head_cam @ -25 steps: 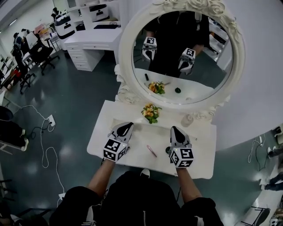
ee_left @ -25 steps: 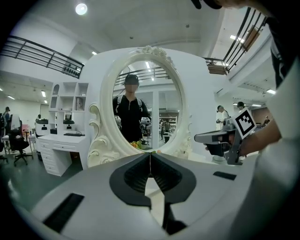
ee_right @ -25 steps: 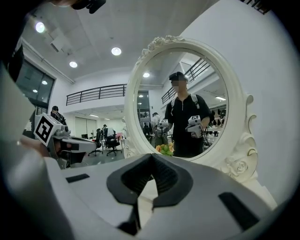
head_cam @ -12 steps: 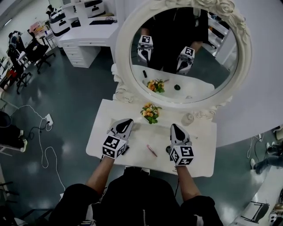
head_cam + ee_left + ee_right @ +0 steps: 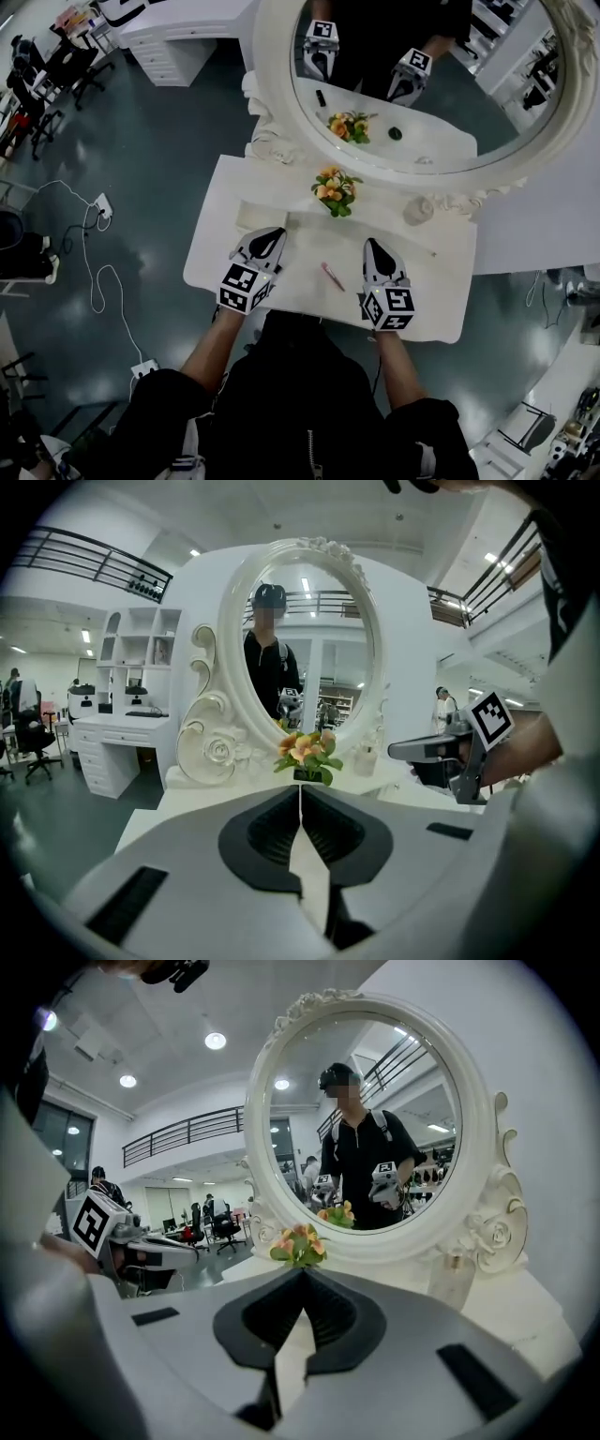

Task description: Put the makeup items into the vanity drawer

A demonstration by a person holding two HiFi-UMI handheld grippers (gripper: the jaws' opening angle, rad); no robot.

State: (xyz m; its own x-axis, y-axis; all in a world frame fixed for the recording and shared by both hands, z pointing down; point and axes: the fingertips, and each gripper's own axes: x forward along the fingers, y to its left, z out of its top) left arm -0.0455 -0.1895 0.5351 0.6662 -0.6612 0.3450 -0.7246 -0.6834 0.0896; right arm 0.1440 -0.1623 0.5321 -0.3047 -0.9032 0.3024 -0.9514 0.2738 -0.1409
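Both tongs closed, nothing in them. L gripper (image 5: 273, 234) and R gripper (image 5: 371, 246) hang over the vanity top (image 5: 216, 253), jaws pressed together in each gripper view. Pink stick (image 5: 332, 276) lies flat on the top between the two, apart from both. Bottle (image 5: 418, 210) stands near the mirror (image 5: 270, 103) base, right of the flowers (image 5: 337, 190). Can't see the drawer from the head view; prob under the front edge, hidden by my arms and body.

Risks as I read them:
- Stick is thin and lies flat. If I come in w/ jaws shut or barely parted, I'll nudge it and it'll roll, maybe off the front edge.
- Drawer not seen open. Grab an item first and I've one gripper left for the pull, working blind under the top.
- Bottle looks tall and smooth. A side knock tips it, and the flowers are near enough to snag on the reach.
- Mirror doubles everything, so easy to misjudge depth.
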